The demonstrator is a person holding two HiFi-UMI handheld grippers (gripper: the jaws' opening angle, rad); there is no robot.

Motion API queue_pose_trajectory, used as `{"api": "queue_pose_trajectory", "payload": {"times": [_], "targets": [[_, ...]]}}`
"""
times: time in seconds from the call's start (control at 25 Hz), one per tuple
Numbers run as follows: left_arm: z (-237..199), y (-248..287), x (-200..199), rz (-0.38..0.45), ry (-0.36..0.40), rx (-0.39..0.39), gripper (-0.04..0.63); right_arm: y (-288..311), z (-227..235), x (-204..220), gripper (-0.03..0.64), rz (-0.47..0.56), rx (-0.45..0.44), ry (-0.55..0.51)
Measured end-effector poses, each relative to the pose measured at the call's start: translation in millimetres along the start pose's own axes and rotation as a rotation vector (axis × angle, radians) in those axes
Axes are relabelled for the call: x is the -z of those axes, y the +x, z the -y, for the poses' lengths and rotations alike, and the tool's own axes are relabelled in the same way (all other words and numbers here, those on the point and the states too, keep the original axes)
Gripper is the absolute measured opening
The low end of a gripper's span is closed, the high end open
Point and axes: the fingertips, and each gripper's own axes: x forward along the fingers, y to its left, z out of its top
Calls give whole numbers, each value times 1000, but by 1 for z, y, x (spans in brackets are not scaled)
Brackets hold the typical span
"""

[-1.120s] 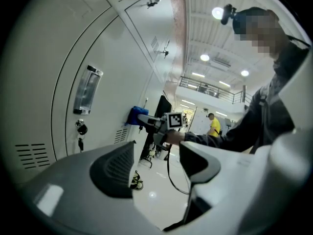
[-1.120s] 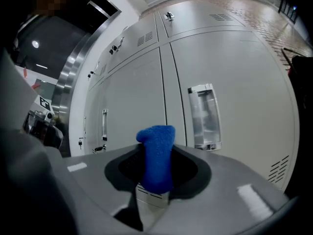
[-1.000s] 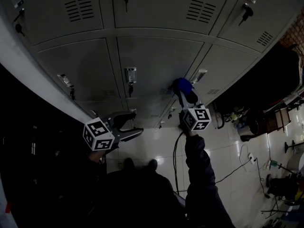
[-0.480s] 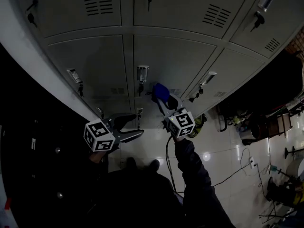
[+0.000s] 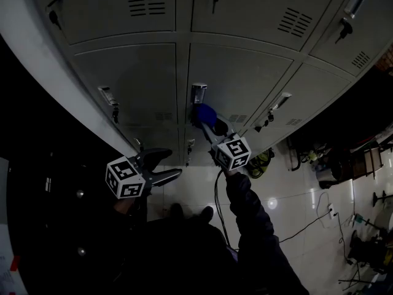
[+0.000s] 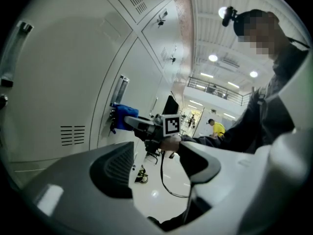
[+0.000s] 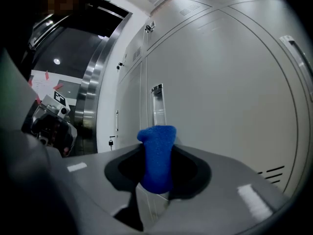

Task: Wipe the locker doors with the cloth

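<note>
I am clenching the jaws of the right gripper (image 7: 157, 177) on the blue cloth (image 7: 156, 146), and a wad of it is sticking out past the tips. That wad is sitting at the grey locker door (image 5: 245, 72) in the middle column, low on the door's left edge. It is at 6 o'clock of the handle (image 7: 157, 104) as the right gripper view shows it. In the left gripper view the cloth is looking pressed to the metal, though I cannot see the contact itself.

The jaws of the left gripper (image 5: 164, 165) are standing apart with nothing between them. I am holding it idle at 8 o'clock of the right one in the head view, clear of the doors and over the tiled floor (image 5: 288, 195).

I am judging that the wiping is under way on this one door, with the neighbouring doors (image 5: 138, 72) at 9 and 3 o'clock not yet reached. The next move is calling for a firm sweep of the cloth across the panel towards 3 o'clock. It needs steady pressure so that the wad is not slipping from the jaws, and I should be steering round the handle and the hanging key below it rather than snagging on them.
</note>
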Motion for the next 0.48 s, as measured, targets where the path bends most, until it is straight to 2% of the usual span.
{"api": "queue_pose_trajectory", "payload": {"times": [0.28,0.48], "targets": [[3,8,-1,-30,22,8,275,-8,21,7,120,-3,38,-3],[6,22,-1,-55,23,21,275,-34,52,12,120,-1,100,1]]}}
